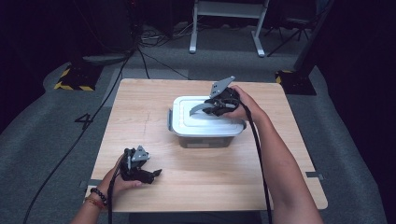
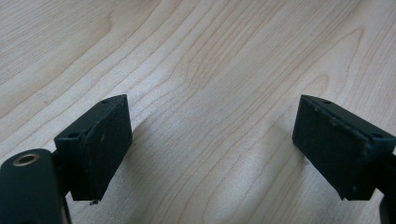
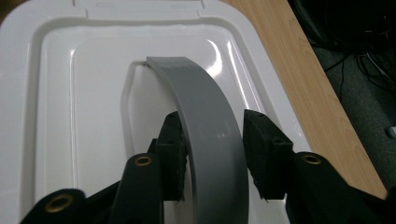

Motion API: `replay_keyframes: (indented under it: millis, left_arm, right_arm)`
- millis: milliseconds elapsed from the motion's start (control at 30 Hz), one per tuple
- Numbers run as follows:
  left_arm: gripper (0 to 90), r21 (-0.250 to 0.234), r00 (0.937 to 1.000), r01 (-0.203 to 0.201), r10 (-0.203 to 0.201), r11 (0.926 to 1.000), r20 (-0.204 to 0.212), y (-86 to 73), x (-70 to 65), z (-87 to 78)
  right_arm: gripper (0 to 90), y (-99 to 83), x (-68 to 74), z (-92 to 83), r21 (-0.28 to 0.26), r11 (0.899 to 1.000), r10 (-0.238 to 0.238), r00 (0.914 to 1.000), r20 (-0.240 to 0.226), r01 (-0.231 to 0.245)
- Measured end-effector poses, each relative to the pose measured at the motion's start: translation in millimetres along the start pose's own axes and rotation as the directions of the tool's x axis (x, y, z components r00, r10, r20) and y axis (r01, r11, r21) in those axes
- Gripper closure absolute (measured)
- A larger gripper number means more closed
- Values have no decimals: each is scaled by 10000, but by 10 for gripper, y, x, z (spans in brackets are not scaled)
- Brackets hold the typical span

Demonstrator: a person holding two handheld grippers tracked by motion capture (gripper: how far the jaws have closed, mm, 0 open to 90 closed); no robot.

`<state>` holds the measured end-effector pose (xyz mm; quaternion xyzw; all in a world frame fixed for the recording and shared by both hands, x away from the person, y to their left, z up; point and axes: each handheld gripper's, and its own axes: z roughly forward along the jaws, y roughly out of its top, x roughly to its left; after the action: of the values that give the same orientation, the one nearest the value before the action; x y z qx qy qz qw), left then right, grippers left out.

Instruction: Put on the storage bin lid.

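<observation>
a: start at the right hand-held gripper [image 3: 212, 154]. what's it doing?

b: in the right gripper view its jaws stand either side of the grey handle [image 3: 208, 140] of the white lid [image 3: 60, 116]. the left pad looks to touch the handle; on the right a thin gap shows, so the pads aren't clamping it and i'd call that released.

a: and from above?

b: the high view shows what the close one can't: the handle [image 1: 201, 108] is swung up off the lid [image 1: 205, 122], arching toward the desk's left edge, and the box [image 1: 205, 140] under the lid sits near the middle of the desk [image 1: 140, 107], closer to the far edge. its long axis runs left to right.

a: the other one?

b: the left hand-held gripper [image 1: 156, 173] rests by the near left corner, pointing toward the right edge. the left gripper view has its jaws wide apart over bare wood [image 2: 210, 60], nothing between them.
</observation>
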<state>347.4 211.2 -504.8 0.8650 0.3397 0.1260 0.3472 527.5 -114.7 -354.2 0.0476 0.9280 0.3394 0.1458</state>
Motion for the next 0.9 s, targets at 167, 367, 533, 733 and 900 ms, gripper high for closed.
replay_keyframes:
  millis: [167, 367, 533, 733, 900]
  left_arm:
    - [124, 1, 10000, 0, 0, 10000, -1, 0, 0, 0]
    - [124, -2, 10000, 6, -6, 10000, 0, 0, 0, 0]
    - [124, 3, 10000, 0, 0, 10000, -1, 0, 0, 0]
    - [124, 1, 10000, -2, 2, 10000, 1, 0, 1, 0]
    - [123, 3, 10000, -8, 8, 10000, 19, 1, 2, 1]
  right_arm:
    - [523, -18, 5, -70, -209, 9991, 382, 9989, 253, -376]
    - [350, -53, 79, -209, -515, 9929, 1117, 9897, 891, -1074]
    - [301, -102, 156, -363, -680, 9891, 1390, 9814, 1325, -1309]
    - [291, -205, 284, -604, -952, 9822, 1779, 9650, 1924, -1621]
    - [278, -287, 392, -757, -1023, 9803, 1878, 9584, 2150, -1691]
